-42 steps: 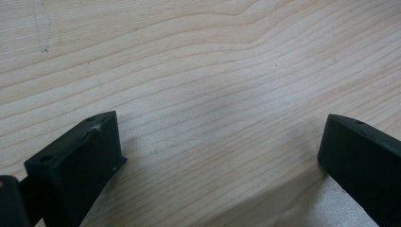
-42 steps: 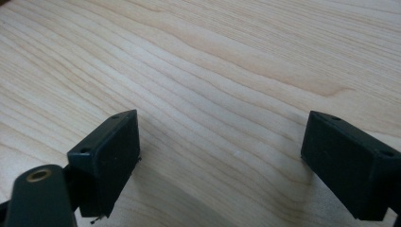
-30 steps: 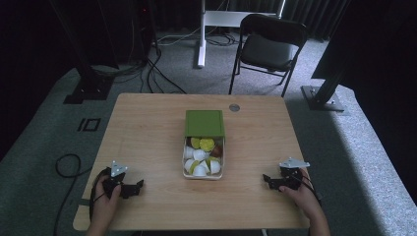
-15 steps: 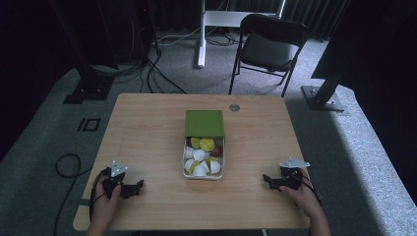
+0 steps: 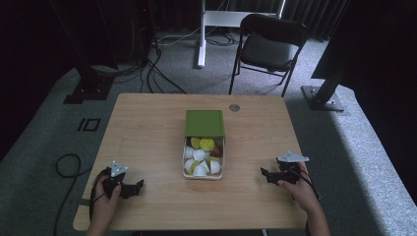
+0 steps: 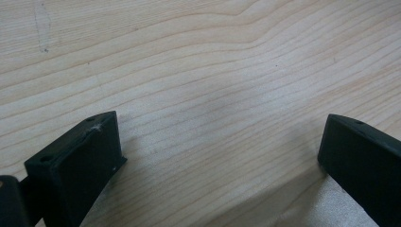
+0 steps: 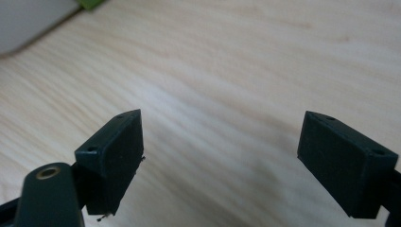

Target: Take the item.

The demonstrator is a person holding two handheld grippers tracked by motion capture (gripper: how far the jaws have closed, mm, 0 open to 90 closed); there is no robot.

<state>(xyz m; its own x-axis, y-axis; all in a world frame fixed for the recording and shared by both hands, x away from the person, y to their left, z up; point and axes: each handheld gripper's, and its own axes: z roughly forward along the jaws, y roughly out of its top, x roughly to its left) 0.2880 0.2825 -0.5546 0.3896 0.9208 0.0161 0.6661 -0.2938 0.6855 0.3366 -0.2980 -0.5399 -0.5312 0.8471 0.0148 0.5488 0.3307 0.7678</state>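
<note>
On my bench point(image 5: 147, 128), mid-centre: clear box point(image 5: 203, 174) of white, green, brown pods, green lid point(image 5: 204, 122) lying against its far end. Either side, well apart from box, I've got left tool point(image 5: 137, 185) and right tool point(image 5: 264, 174) low over bare wood. Left jaws wide, nothing between. Right jaws wide too, just been closing a touch, nothing between.

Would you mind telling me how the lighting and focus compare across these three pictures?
High view: the table is evenly lit while the surroundings fall into deep shadow, and detail inside the box is soft. Left gripper view: wood grain is crisp, with a pale sheen near the middle. Right gripper view: the grain is blurred, though the jaws of the right hand-held gripper look sharp.
</note>
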